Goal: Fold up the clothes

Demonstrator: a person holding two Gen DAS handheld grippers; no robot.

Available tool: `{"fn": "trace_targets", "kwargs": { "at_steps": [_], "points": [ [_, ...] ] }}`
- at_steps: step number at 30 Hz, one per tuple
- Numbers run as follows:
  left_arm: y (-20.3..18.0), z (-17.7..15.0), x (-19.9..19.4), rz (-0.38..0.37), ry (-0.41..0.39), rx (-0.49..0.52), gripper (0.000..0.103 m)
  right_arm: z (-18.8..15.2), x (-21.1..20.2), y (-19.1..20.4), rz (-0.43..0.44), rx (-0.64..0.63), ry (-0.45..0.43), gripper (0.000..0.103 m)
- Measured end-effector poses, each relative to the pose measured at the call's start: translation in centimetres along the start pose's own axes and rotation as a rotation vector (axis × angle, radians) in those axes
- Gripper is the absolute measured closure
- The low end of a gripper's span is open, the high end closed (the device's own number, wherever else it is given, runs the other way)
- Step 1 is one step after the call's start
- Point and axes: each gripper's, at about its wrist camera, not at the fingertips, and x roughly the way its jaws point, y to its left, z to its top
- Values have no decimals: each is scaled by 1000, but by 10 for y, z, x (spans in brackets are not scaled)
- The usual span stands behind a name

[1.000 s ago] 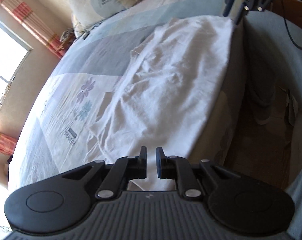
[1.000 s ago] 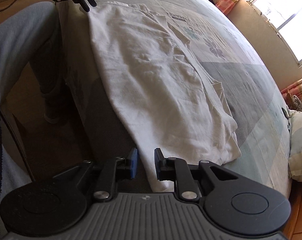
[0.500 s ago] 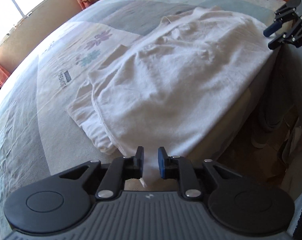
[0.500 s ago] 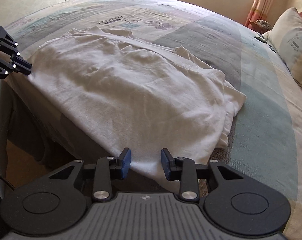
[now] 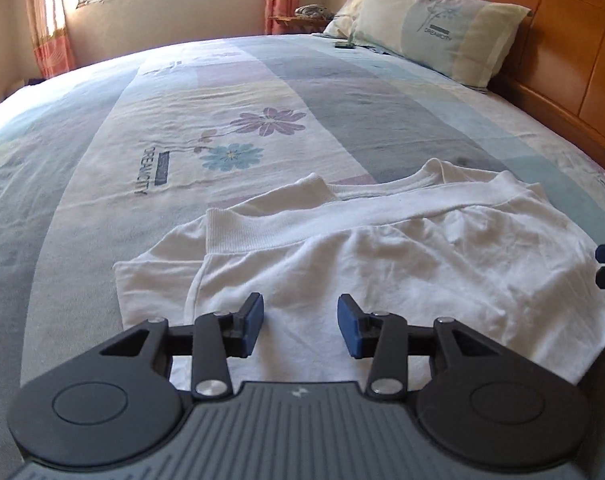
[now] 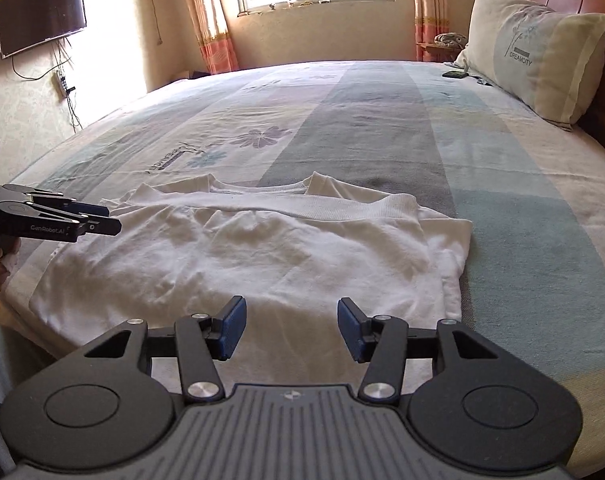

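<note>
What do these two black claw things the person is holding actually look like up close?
Each is matte black plastic: a ribbed grey-black body, two round discs, and jointed links with silver rivets. The left gripper and right gripper both end in blue pads. Seen side-on from the right wrist view, the left one carries white "GenRobot.AI" lettering.

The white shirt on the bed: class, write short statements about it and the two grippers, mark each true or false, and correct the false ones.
1. The white shirt lies on the bed. True.
2. The left gripper is shut on the shirt. False: its jaws stand apart, gripping nothing.
3. The right gripper is open. True.
4. The shirt covers the pillow. False: the pillow sits far off by the headboard.
5. A ribbed band lies across the top of the shirt. True.
</note>
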Motion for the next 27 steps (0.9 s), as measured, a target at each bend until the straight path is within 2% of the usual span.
{"fn": "trace_targets", "kwargs": {
  "at_steps": [5, 9, 12, 15, 18, 21, 24, 27],
  "points": [
    [41, -6, -21, -4, -83, -174, 62, -9, -7, -10, 3, 35, -21, 42],
    [71, 1, -2, -55, -3, -250, 63, -13, -3, -12, 16, 47, -16, 42],
    [76, 4, 16, -76, 43, -234, 66, -12, 3, -11, 23, 51, -15, 42],
    [80, 8, 23, -117, 43, -238, 67, -10, 5, -9, 29, 50, -17, 42],
    [73, 10, 25, -132, 40, -191, 92, -10, 7, -9, 22, 44, -8, 42],
    [64, 12, 17, -103, 13, -133, 96, -11, 9, -11, 10, 52, 0, 42],
    [65, 14, 0, -80, -36, -140, 97, -12, 9, -12, 4, 59, 2, 42],
    [72, 12, -1, -7, -14, -123, 101, -11, 8, -12, -2, 48, -1, 42]
  ]
}}
